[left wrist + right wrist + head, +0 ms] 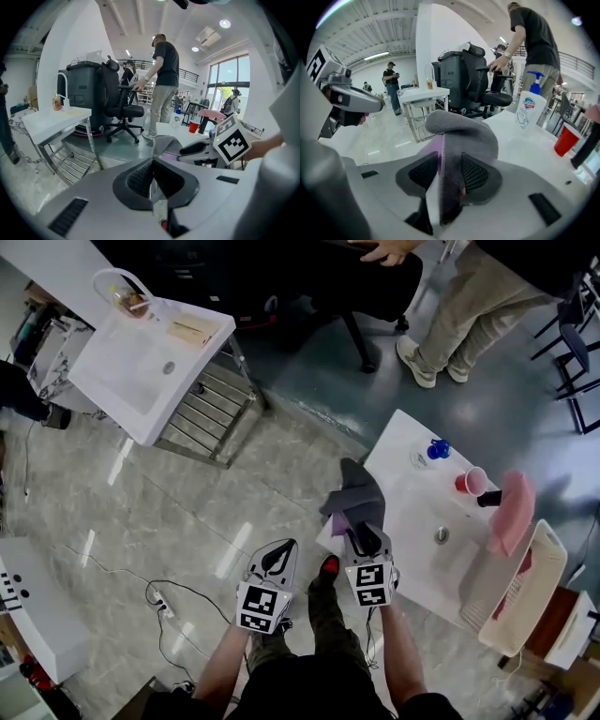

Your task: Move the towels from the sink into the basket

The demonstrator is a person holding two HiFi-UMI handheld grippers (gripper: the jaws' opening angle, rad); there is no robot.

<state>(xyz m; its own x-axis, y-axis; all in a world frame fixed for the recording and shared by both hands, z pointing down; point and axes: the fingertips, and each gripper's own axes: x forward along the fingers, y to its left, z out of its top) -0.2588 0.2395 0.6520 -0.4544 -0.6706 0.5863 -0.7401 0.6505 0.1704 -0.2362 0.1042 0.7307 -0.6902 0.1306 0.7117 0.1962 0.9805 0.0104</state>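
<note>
Here, the right claw (364, 538) (449, 164) is pinching a fold of the grey towel (359, 495) (464, 129) between its pads, with the rest of the towel bulging up just ahead of its tips and lying over the near edge of the white surface (412, 512). The left claw (278, 559) (151, 176), pressed together on nothing, is hovering just left of the right claw, off the surface. Well to the right claw's right, a pink towel (514, 510) is hanging on a black post beside the basket (544, 559).
</note>
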